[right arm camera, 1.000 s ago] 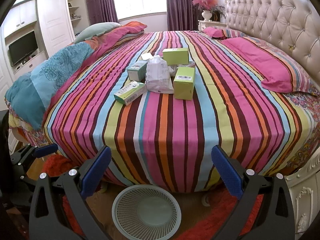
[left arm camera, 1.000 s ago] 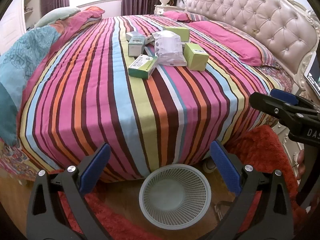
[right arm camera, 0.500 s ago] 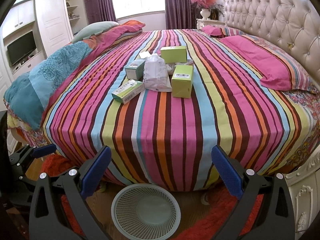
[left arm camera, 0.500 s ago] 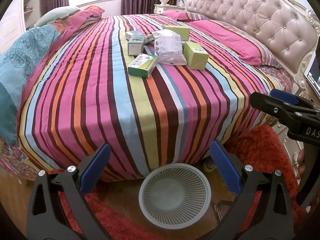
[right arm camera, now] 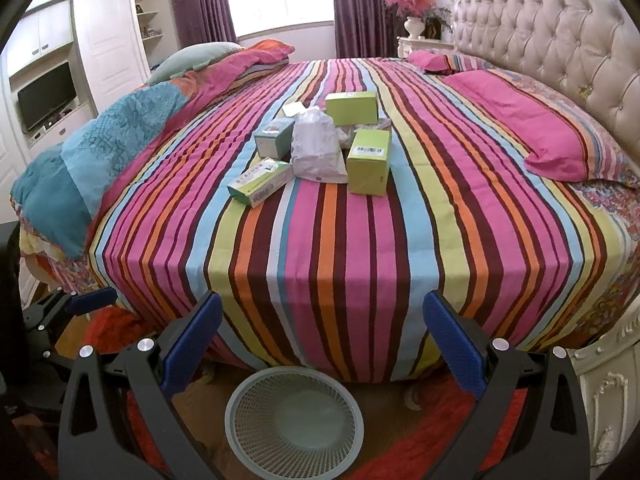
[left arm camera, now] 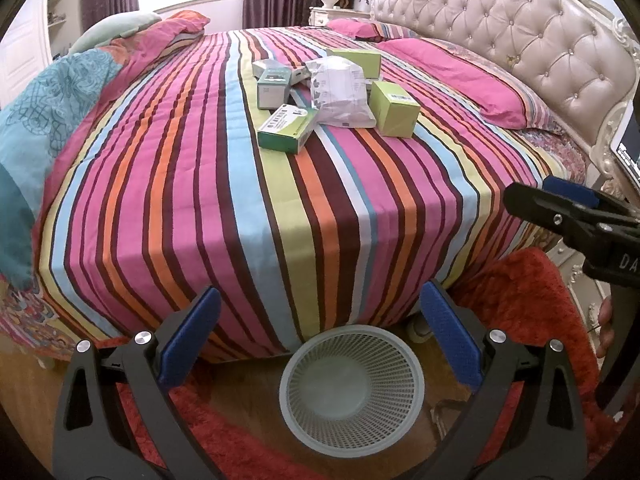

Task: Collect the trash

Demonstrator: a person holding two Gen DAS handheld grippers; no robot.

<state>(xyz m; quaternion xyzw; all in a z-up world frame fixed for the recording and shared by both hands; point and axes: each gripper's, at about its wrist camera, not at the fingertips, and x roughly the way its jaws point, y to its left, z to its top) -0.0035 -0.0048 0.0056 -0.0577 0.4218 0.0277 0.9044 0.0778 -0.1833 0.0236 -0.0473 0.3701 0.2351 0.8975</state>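
Observation:
Trash lies in a cluster on the striped bed [left arm camera: 240,200]: a flat green-and-white box [left arm camera: 286,130] [right arm camera: 260,182], a lime green box [left arm camera: 394,109] [right arm camera: 368,160], a crumpled white plastic bag [left arm camera: 340,94] [right arm camera: 318,148], a grey-green box [left arm camera: 273,89] [right arm camera: 274,138] and another lime box [left arm camera: 356,62] [right arm camera: 351,108] behind. A white mesh wastebasket [left arm camera: 351,388] [right arm camera: 294,416] stands empty on the floor at the bed's foot. My left gripper [left arm camera: 320,340] is open and empty above the basket. My right gripper [right arm camera: 320,344] is open and empty too; it shows at the right of the left wrist view [left arm camera: 560,216].
A red shaggy rug [left arm camera: 520,300] lies around the basket on a wooden floor. A tufted headboard [left arm camera: 520,40] and pink pillows [right arm camera: 532,128] are on the right. A teal and pink duvet [right arm camera: 100,152] is bunched on the left. A wardrobe and TV [right arm camera: 46,98] stand at far left.
Both grippers have moved slightly forward and up toward the bed; the trash cluster and basket have not moved. Both stay open.

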